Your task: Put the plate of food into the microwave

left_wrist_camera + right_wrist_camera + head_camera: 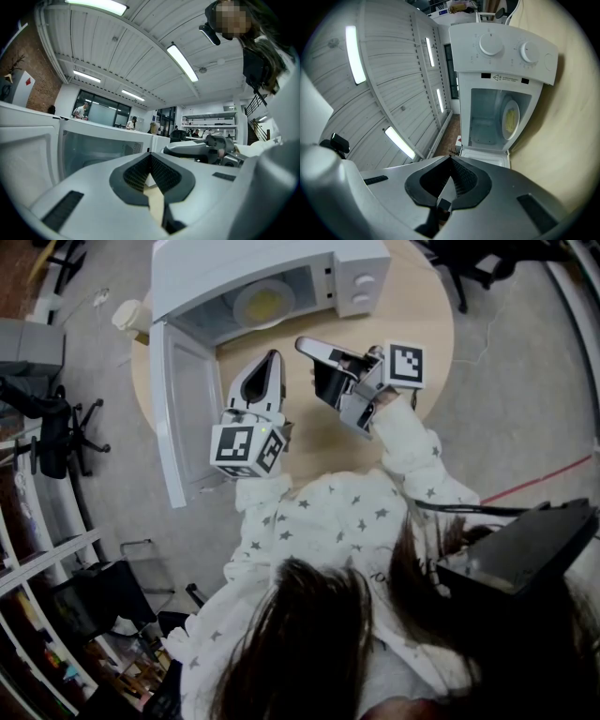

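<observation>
A white microwave (pixel 281 263) stands at the far side of a round wooden table (pixel 427 329), its door (pixel 183 418) swung wide open to the left. The plate of yellow food (pixel 263 304) sits inside the cavity; in the right gripper view the plate (pixel 510 119) shows through the opening below the microwave's two knobs. My left gripper (pixel 273 356) hovers over the table in front of the opening, shut and empty. My right gripper (pixel 302 343) is just to its right, tips toward the cavity, also shut with nothing held. The left gripper view shows the door's window (pixel 96 150) and the right gripper (pixel 206 149).
A pale cup (pixel 128 315) stands at the table's left edge beside the microwave. Office chairs (pixel 52 432) and shelving (pixel 47 615) are on the floor to the left. A red line (pixel 534 479) crosses the floor at right. People stand far off in the room.
</observation>
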`<action>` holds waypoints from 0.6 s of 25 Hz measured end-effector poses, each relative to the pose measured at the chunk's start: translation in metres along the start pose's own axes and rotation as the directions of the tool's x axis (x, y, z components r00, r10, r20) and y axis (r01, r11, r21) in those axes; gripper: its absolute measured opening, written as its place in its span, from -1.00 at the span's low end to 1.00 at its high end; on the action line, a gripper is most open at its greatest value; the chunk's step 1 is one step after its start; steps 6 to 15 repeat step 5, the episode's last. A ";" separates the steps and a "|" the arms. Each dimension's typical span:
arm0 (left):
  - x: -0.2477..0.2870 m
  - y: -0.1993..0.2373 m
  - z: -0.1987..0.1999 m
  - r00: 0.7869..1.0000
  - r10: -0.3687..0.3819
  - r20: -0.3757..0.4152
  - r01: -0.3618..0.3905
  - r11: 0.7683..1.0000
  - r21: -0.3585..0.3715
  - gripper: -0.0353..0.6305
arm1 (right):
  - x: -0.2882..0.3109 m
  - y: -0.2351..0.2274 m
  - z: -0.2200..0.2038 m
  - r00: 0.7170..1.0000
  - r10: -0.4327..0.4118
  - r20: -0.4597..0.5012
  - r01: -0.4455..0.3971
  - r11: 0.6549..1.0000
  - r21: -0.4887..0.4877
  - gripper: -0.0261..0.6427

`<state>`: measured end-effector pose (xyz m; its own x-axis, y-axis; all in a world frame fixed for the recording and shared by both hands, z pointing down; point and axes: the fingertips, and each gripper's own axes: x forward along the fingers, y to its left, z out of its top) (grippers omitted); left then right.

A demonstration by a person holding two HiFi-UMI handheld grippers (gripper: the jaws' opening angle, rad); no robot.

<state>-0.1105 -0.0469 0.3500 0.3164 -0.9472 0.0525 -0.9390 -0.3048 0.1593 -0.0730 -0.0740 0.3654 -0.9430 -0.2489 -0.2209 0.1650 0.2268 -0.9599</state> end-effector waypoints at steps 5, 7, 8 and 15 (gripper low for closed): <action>-0.002 0.001 0.002 1.000 0.005 0.010 -0.005 1.000 0.002 -0.89 | 0.001 0.001 -0.001 1.000 0.001 -0.003 -0.001 1.000 -0.006 -0.90; -0.002 0.001 0.002 1.000 0.005 0.010 -0.005 1.000 0.002 -0.89 | 0.001 0.001 -0.001 1.000 0.001 -0.003 -0.001 1.000 -0.006 -0.90; -0.002 0.001 0.002 1.000 0.005 0.010 -0.005 1.000 0.002 -0.89 | 0.001 0.001 -0.001 1.000 0.001 -0.003 -0.001 1.000 -0.006 -0.90; -0.002 0.001 0.002 1.000 0.005 0.010 -0.005 1.000 0.002 -0.89 | 0.001 0.001 -0.001 1.000 0.001 -0.003 -0.001 1.000 -0.006 -0.90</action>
